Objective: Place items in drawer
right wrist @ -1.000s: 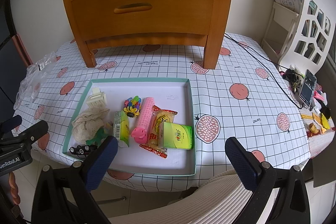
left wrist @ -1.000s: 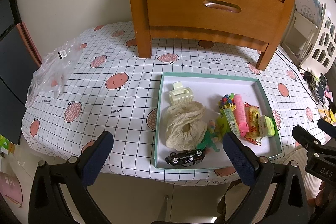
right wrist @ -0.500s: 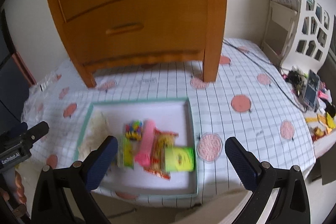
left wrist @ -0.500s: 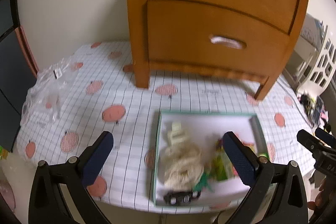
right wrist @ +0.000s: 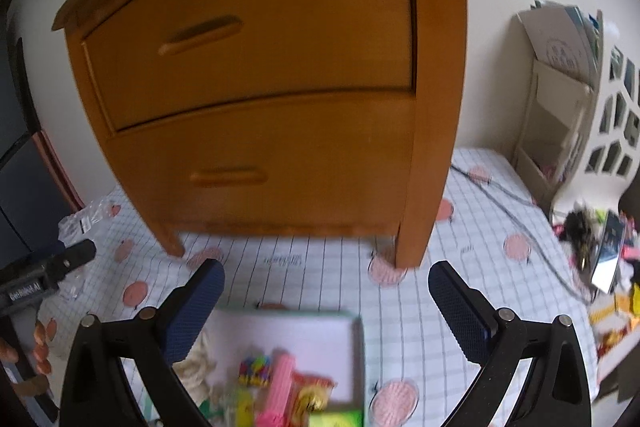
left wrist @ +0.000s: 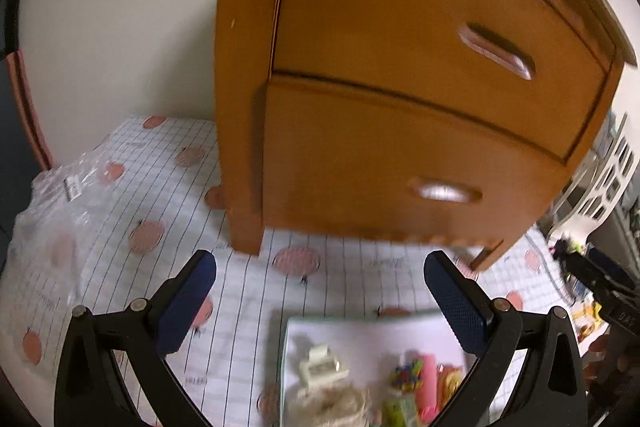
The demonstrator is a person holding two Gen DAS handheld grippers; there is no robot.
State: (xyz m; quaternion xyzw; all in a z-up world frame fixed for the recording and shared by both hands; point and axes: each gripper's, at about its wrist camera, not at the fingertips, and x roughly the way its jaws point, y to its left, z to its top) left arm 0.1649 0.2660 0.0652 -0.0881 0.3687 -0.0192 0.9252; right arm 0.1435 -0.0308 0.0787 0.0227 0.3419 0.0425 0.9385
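Note:
A wooden two-drawer cabinet stands on the checked tablecloth, both drawers closed. The upper drawer handle and lower drawer handle face me. Below, a teal-rimmed tray holds a cream cloth bundle, a white clip, a pink roller and snack packets. My left gripper hangs open above the tray's far edge. My right gripper is also open and empty, over the same tray.
A crumpled clear plastic bag lies at the table's left. A white lattice shelf and a phone with clutter sit to the right. A cable runs across the cloth right of the cabinet.
Both grippers have risen and tilted up toward the cabinet; the tray has slid to the bottom of both views and the drawers now fill them. Both stay open.

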